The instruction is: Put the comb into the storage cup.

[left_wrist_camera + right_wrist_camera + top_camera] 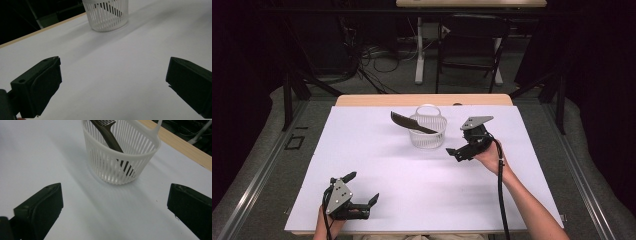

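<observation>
A white slatted basket (428,133) with a hoop handle stands on the far middle of the white table (412,175). A dark comb (405,121) leans in it, its toothed end sticking out over the rim to the left. My right gripper (466,145) hovers just right of the basket, jaws open and empty. In the right gripper view the basket (120,162) and comb (110,137) lie ahead of the wide-apart jaws of the right gripper (115,205). My left gripper (363,187) rests near the front left edge, open with nothing between its fingers. The left gripper view has its jaws (113,82) spread, with the basket (107,15) far off.
The table's wooden far edge (422,100) runs behind the basket. A black chair (472,45) and cables lie on the floor beyond. A black cable (501,190) trails from the right gripper along the forearm.
</observation>
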A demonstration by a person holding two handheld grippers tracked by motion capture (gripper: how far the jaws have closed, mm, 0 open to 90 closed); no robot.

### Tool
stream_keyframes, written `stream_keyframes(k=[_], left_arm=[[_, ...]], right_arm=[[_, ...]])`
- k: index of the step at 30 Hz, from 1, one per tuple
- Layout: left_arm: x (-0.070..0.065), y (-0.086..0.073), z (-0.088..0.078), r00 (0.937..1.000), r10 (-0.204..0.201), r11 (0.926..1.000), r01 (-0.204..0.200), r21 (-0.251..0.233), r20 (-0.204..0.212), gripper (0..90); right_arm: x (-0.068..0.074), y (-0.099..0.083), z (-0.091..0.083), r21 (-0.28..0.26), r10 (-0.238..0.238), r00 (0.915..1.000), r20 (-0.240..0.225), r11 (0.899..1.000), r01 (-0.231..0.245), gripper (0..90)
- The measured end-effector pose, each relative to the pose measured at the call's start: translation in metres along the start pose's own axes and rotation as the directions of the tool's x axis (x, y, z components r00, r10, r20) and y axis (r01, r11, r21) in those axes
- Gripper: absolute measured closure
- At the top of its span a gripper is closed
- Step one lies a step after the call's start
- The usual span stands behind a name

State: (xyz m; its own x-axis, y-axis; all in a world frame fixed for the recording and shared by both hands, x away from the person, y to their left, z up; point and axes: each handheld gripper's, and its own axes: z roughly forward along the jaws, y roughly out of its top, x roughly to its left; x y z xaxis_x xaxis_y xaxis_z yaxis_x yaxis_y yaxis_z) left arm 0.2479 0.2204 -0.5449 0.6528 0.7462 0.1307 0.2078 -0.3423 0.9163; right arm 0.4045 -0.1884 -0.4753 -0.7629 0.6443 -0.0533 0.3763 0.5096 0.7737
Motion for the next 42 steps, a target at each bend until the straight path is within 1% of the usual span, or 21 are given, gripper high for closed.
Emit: stream_keyframes(k=[2, 6, 9, 16, 19, 22, 26, 27, 32, 39, 42], left_arm=[[0.0, 0.0, 0.0, 1.0, -0.001, 1.0, 0.001, 0.001, 0.0, 0.3], [0.0, 0.0, 0.0, 1.0, 0.001, 1.0, -0.001, 0.001, 0.001, 0.3], [0.0, 0.0, 0.0, 1.0, 0.0, 1.0, 0.0, 0.002, -0.001, 0.3], [0.0, 0.0, -0.001, 1.0, 0.001, 1.0, -0.001, 0.0, -0.004, 0.3], [0.0, 0.0, -0.001, 1.0, 0.001, 1.0, -0.001, -0.002, -0.004, 0.3], [0.0, 0.0, -0.001, 1.0, 0.003, 1.0, -0.003, -0.002, -0.004, 0.3], [0.0, 0.0, -0.001, 1.0, 0.003, 1.0, -0.003, -0.002, -0.002, 0.3], [0.001, 0.0, -0.001, 1.0, 0.003, 1.0, -0.003, 0.001, -0.003, 0.3], [0.0, 0.0, -0.001, 1.0, 0.004, 1.0, -0.004, 0.001, -0.003, 0.3], [0.0, 0.0, -0.001, 1.0, 0.003, 1.0, -0.003, 0.003, -0.001, 0.3], [0.0, 0.0, -0.001, 1.0, 0.002, 1.0, -0.002, 0.0, -0.001, 0.3]], right_arm=[[0.0, -0.004, -0.002, 0.006, 0.0, 1.0, 0.004, 1.0, 0.0, 0.0], [0.003, -0.013, -0.006, 0.026, 0.002, 1.0, -0.004, 1.0, -0.002, 0.0], [0.004, -0.02, -0.008, 0.029, -0.003, 1.0, 0.0, 1.0, 0.003, 0.0], [0.007, -0.036, -0.016, 0.042, 0.017, 0.9998, 0.003, 0.999, -0.017, 0.0], [0.009, -0.044, -0.018, 0.052, 0.019, 0.9998, 0.005, 0.998, -0.02, 0.0], [0.01, -0.052, -0.019, 0.055, 0.036, 0.9993, 0.009, 0.998, -0.036, 0.0], [0.015, -0.059, -0.021, 0.063, 0.039, 0.9992, 0.008, 0.997, -0.04, 0.0], [0.015, -0.061, -0.022, 0.063, 0.034, 0.9994, 0.007, 0.997, -0.035, 0.0], [0.02, -0.069, -0.027, 0.048, 0.04, 0.9991, 0.014, 0.998, -0.041, 0.0], [0.03, -0.082, -0.033, 0.05, 0.04, 0.9991, 0.013, 0.998, -0.041, 0.0], [0.033, -0.088, -0.035, 0.042, 0.047, 0.9988, 0.017, 0.998, -0.048, 0.0]])
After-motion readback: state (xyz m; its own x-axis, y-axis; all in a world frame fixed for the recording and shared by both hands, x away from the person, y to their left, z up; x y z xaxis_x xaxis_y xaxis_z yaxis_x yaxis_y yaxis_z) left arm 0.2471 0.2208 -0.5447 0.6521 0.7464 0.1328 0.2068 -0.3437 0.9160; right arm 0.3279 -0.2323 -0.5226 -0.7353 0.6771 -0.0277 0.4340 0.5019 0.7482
